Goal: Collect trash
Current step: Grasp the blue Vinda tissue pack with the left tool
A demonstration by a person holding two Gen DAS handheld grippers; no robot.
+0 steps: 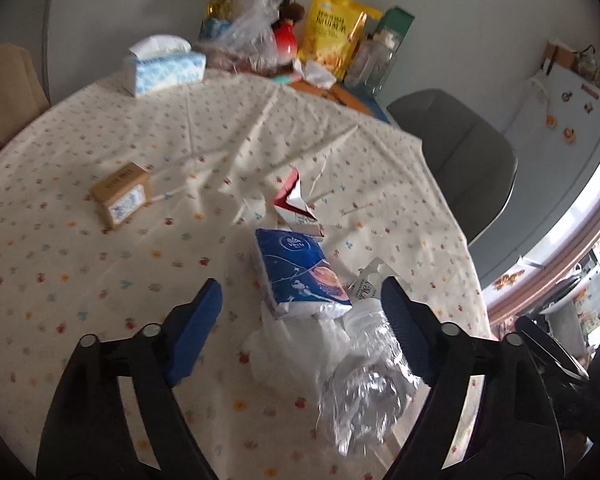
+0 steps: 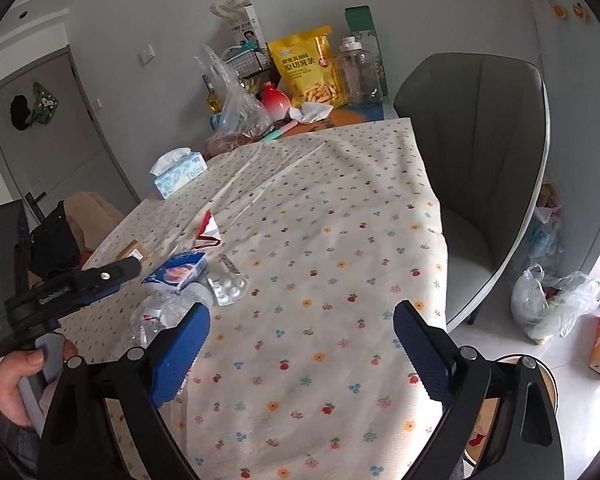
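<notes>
Trash lies on the flowered tablecloth (image 1: 100, 264): a blue tissue pack (image 1: 300, 268), a crushed clear plastic bottle (image 1: 364, 384), white crumpled tissue (image 1: 276, 344), a torn red-and-white carton (image 1: 296, 204) and a small brown box (image 1: 120, 196). My left gripper (image 1: 300, 304) is open, hovering just above and short of the blue pack and bottle. In the right wrist view my right gripper (image 2: 300, 324) is open and empty over the cloth; the left gripper (image 2: 120, 268), blue pack (image 2: 180, 270), bottle (image 2: 164, 312), an empty pill blister (image 2: 228, 288) and the carton (image 2: 208, 232) lie to its left.
A tissue box (image 1: 164, 66), snack bag (image 1: 336, 36), clear jug (image 2: 356, 72), red vase (image 2: 276, 100) and plastic bags crowd the table's far end. A grey chair (image 2: 484, 168) stands at the right edge. A bag of rubbish (image 2: 548, 304) sits on the floor.
</notes>
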